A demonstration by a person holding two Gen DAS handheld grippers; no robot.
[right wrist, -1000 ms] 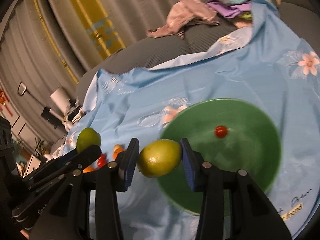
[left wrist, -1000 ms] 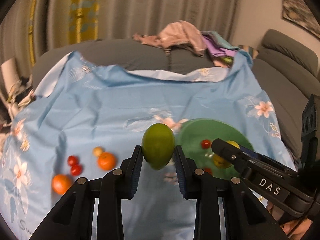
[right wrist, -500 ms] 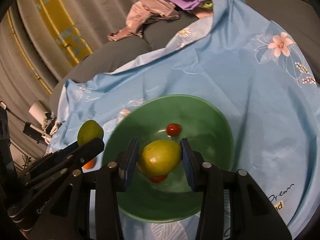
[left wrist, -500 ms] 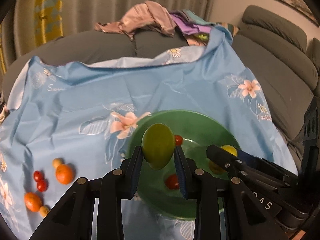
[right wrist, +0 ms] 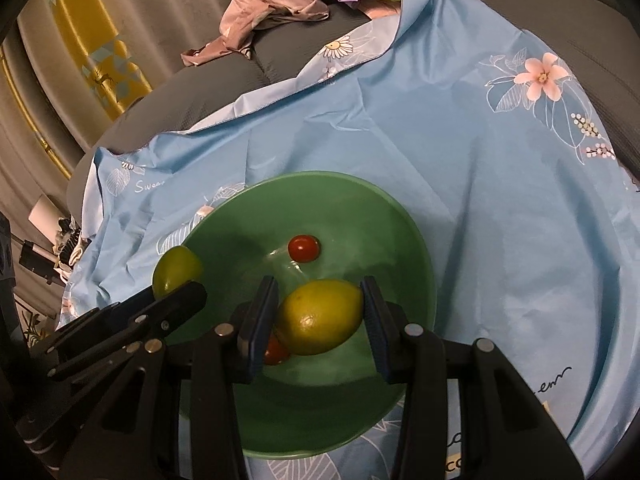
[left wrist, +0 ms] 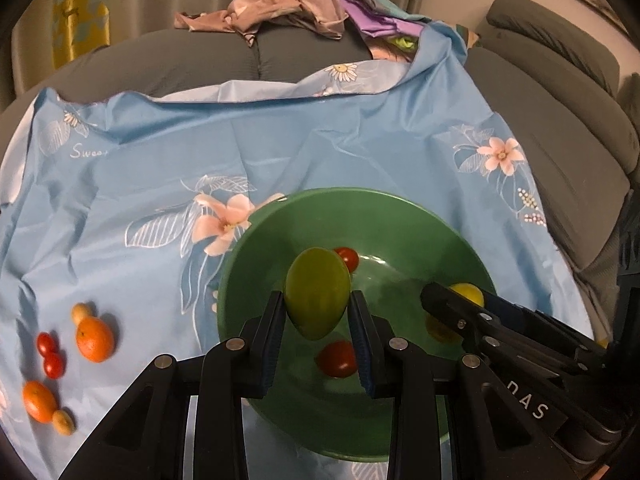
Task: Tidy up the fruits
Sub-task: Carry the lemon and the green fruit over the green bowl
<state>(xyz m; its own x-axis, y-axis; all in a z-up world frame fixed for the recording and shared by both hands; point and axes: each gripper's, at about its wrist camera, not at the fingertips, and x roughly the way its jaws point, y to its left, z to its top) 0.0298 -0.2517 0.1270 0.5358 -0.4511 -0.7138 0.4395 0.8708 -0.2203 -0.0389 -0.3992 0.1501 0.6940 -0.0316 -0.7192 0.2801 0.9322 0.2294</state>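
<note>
Left claw (left wrist: 318, 316): clenched on a green oval lime-like fruit (left wrist: 317, 293), held above the near-left inside of the green round bowl (left wrist: 472, 248). Right claw (right wrist: 318, 320): clenched on a yellow-green lemon (right wrist: 319, 316), also over the bowl interior, close to its floor.

Bowl contents, near to far: one red cherry tomato (left wrist: 337, 359) just below my left claw tips, a second red cherry tomato (left wrist: 347, 258) beyond the green fruit. The bowl sits on a light blue flowered cloth (left wrist: 320, 152) spread over a grey sofa (left wrist: 560, 140).

Step in hand, as I judge it: delivery of both fruits into the bowl; neither is released yet. Next move calls for lowering slightly, then opening each claw gently so the fruit rolls little and does not strike the tomatoes. Staggering the two releases seems wise, since the claws sit close together.

View differences: only the left wrist view shows the fruit not yet collected, two oranges (left wrist: 95, 339), a pair of cherry tomatoes (left wrist: 50, 356) and small pale yellow fruits (left wrist: 80, 312), lying on the cloth well left of the bowl. The right wrist view hides these, yet shows the lemon grip plainly. Farthest back: a heap of crumpled clothes (left wrist: 280, 4) on the sofa.
</note>
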